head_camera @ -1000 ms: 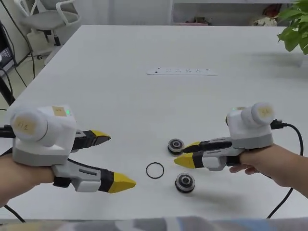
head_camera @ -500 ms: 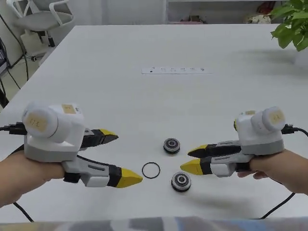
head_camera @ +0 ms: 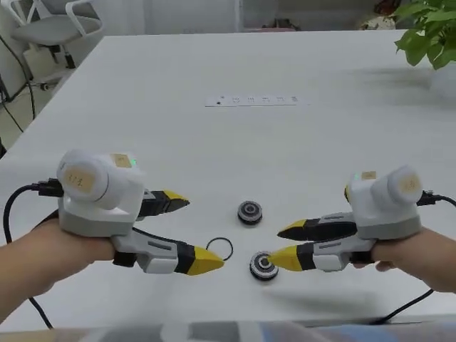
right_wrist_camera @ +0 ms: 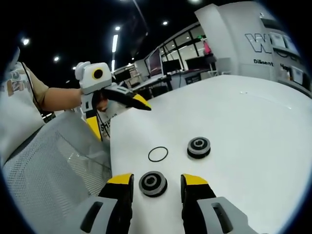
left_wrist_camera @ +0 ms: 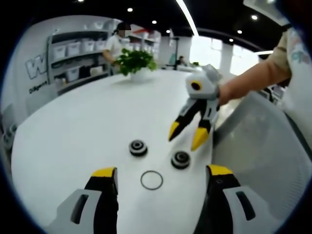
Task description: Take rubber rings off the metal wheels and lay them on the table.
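Thin black rubber ring (right_wrist_camera: 158, 154) lies flat — two dark-rimmed wheels (right_wrist_camera: 199, 146) beside it.

right claw (head_camera: 278, 246) is shifting onto near wheel (head_camera: 263, 266), jaws straddling it; left claw (head_camera: 204, 231) is edging toward loose ring (head_camera: 221, 247).

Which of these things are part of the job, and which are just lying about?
Job: near wheel, far wheel, rubber ring, left gripper, right gripper, table.
Just lying about: power strip, plant, chair.
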The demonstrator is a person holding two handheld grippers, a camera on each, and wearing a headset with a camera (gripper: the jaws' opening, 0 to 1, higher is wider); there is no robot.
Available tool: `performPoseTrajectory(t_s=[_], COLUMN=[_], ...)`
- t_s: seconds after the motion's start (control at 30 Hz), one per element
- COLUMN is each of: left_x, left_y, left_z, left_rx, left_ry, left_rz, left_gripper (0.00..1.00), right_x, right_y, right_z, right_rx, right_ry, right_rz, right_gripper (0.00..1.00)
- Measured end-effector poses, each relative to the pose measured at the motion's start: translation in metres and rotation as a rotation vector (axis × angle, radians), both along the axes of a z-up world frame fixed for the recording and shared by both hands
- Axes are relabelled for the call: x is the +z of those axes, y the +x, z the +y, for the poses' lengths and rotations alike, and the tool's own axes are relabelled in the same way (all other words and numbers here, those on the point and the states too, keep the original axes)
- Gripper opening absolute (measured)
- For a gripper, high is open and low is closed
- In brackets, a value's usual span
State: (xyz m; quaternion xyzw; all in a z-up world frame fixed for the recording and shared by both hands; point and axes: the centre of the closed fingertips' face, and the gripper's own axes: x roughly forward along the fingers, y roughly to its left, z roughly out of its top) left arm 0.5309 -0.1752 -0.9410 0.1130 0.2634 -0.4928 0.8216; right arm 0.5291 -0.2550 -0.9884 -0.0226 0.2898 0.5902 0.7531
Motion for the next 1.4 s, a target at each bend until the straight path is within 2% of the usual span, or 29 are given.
performPoseTrajectory(t_s=[0.2, 0.67, 1.4], left_x=[-0.006, -0.024, -0.050], left_y=[0.000, -0.005, -0.013], left_z=[-0.012, -0.035, -0.068], left_rx=[-0.038, -0.112, -0.189], left_ry=[0.013, 0.040, 0.069], left_rz=[0.003, 0.034, 0.081], left_gripper=[0.73, 0.65, 0.47], right_x=[-0.005, -0.021, -0.030], right_y=[-0.005, -0.015, -0.016], right_z=[-0.001, -0.002, 0.001], right_rx=[0.022, 0.084, 0.095], right_ry=[-0.015, -0.072, -0.082], right_rz=[-0.016, -0.054, -0.088], right_gripper=[0.35, 0.32, 0.22])
